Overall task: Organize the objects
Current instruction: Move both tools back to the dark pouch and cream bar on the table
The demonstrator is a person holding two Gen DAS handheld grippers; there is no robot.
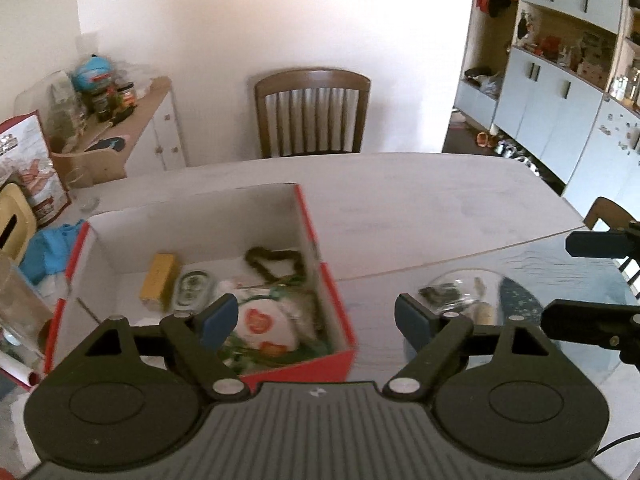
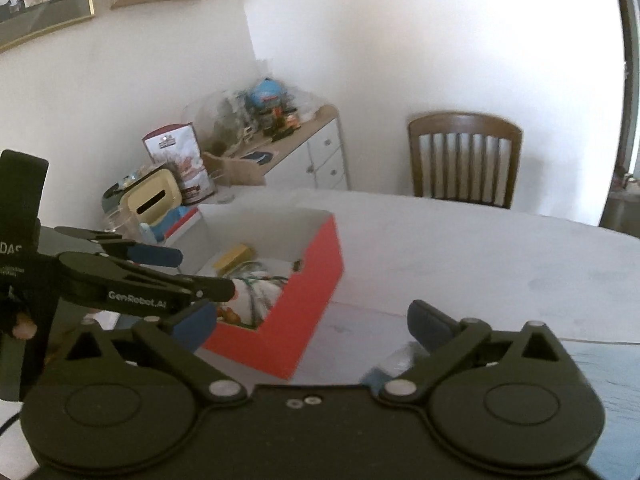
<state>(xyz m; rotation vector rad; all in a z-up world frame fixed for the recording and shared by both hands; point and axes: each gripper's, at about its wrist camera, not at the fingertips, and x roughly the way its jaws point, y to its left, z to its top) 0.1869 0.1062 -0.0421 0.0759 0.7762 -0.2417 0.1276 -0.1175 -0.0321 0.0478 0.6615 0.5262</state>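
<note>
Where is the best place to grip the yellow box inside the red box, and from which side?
Probably from above, across the narrow width of the yellow box. It lies flat near the far-left wall of the red box, whose walls block any sideways approach.

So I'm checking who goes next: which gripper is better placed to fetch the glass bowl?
Probably the right gripper: open, empty, and nearer the glass bowl. The left gripper, also open, sits over the red box.

"GenRobot.AI" in white on left tool [image 2: 192, 276] arm, partial "DAS" on its black mount
</note>
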